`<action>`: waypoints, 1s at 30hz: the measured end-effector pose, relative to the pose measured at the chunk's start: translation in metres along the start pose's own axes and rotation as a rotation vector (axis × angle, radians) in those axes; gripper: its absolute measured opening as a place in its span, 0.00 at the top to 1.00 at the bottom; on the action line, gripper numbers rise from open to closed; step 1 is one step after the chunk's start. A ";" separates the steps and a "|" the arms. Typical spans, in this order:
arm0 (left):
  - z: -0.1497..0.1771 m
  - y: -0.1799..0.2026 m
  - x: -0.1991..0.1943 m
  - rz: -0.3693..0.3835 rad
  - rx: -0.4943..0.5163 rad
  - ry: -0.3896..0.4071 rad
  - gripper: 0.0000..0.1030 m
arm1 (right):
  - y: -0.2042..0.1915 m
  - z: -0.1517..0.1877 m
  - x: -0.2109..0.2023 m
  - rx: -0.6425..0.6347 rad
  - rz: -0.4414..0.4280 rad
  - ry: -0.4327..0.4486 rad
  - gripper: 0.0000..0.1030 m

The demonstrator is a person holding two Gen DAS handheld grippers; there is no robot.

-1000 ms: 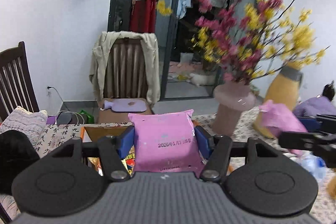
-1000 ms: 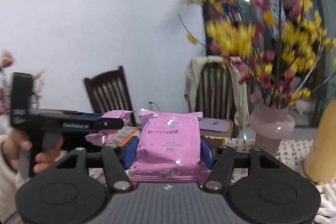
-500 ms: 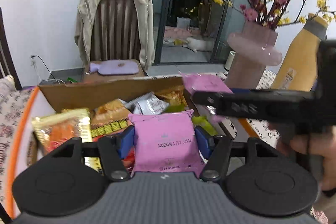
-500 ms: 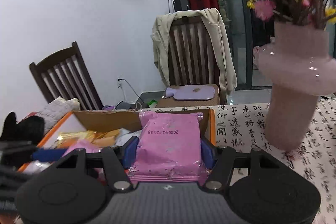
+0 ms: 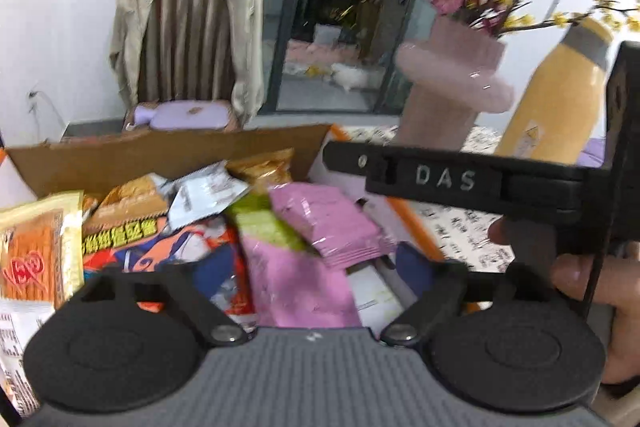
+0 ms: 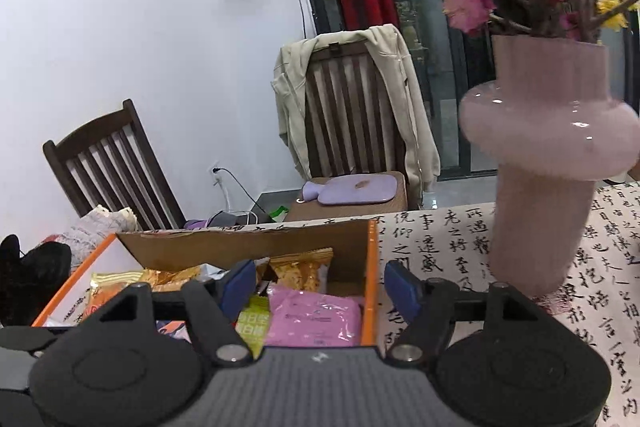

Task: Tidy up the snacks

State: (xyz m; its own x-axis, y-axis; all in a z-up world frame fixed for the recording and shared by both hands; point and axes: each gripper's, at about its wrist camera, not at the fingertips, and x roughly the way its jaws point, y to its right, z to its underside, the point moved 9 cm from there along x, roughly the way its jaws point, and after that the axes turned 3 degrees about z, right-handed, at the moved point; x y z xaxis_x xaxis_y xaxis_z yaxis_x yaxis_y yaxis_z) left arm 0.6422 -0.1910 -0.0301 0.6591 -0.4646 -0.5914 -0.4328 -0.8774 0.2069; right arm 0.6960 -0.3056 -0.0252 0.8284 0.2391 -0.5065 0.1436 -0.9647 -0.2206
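Now flat pink snack packets (image 5: 332, 223) crosswise

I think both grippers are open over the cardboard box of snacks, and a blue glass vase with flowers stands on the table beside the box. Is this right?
Not quite: the glass vase is pale pink, not blue, as the right wrist view shows. The rest holds: the left gripper and the right gripper both have open jaws over the cardboard box of snacks, and the vase holds flowers on the table beside it.
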 end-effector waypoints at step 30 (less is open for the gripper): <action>-0.003 -0.074 -0.249 -0.369 0.017 0.313 0.00 | -0.067 0.003 -0.185 -0.152 0.078 0.095 0.03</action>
State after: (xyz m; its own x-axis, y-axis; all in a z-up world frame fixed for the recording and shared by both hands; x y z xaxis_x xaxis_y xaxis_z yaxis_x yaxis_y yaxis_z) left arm 0.5121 -0.0104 0.1046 0.9227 -0.1384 -0.3598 -0.1433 -0.9896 0.0133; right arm 0.5314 -0.2846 0.0805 0.8865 0.1588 -0.4347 0.1516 -0.9871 -0.0517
